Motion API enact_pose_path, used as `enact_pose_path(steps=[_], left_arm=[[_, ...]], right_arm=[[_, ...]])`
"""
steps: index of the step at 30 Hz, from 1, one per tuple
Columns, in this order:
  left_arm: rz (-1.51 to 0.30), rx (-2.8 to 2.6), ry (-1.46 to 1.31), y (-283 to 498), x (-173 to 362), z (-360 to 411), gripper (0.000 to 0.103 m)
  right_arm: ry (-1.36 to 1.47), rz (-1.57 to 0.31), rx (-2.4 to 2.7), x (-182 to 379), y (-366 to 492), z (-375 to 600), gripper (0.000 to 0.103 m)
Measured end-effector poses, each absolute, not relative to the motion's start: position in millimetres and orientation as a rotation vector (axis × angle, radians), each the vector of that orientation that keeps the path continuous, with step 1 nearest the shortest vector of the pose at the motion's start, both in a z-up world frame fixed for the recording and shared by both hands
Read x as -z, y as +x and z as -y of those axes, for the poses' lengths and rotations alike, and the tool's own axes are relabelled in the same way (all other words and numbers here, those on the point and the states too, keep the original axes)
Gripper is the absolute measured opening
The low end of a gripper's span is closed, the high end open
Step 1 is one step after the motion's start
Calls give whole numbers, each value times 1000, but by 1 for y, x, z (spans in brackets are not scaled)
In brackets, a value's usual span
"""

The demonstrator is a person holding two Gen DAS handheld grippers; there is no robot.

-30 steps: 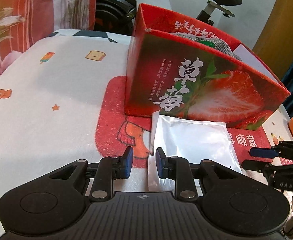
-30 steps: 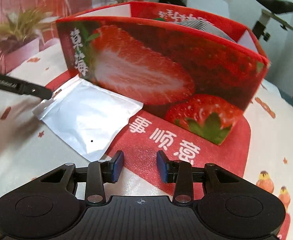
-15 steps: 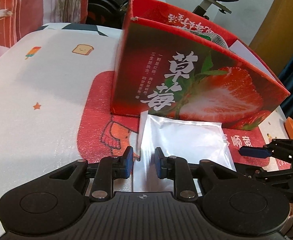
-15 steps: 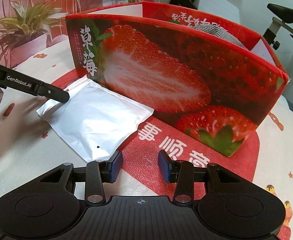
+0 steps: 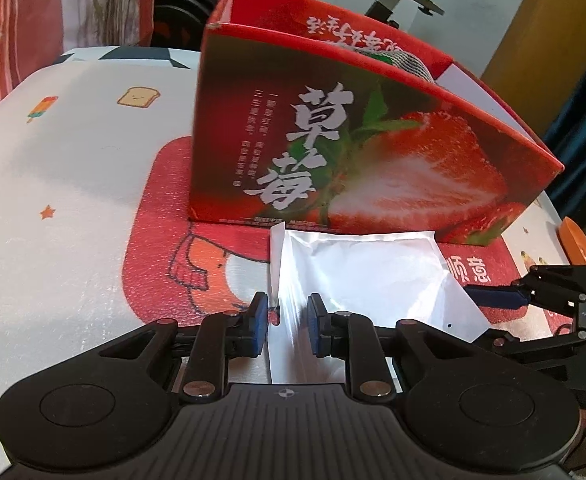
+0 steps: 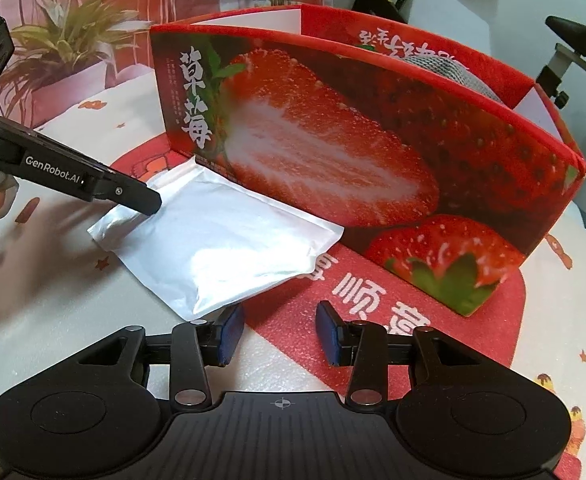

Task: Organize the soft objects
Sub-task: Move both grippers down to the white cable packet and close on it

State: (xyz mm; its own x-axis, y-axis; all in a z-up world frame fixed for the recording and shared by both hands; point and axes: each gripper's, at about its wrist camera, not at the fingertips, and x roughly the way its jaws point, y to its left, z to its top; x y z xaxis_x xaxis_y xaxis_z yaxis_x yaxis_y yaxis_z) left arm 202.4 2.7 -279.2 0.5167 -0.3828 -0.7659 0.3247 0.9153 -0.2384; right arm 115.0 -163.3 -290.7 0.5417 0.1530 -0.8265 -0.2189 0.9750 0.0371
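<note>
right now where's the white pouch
The white pouch lies flat on the table against the front of the strawberry box, its left edge between the open left gripper fingers.

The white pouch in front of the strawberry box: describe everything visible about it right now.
The white pouch is a flat, glossy, foil-like packet, slightly puffed, with sealed edges. It lies on the printed table cover, its far edge against the base of the strawberry box. One side edge curls upward between the open fingers of the left gripper, not yet clamped. The right gripper, open, sits just beside its near corner.
</note>
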Motion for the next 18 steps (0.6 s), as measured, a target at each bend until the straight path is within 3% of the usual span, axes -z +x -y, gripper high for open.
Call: enact_pose_path(steps=[3,13,18], left_arm=[[-943,432,-61,204,279,-1,21],[-962,459,-68,211,278,-2,21],[-971,468,-77,213,278,-5,21]], right_arm=[[-97,-966,-213,291,118,162,48],[-292,-887,-215,291,125,133,48],[-382,-852,-212,292,124,126,55]])
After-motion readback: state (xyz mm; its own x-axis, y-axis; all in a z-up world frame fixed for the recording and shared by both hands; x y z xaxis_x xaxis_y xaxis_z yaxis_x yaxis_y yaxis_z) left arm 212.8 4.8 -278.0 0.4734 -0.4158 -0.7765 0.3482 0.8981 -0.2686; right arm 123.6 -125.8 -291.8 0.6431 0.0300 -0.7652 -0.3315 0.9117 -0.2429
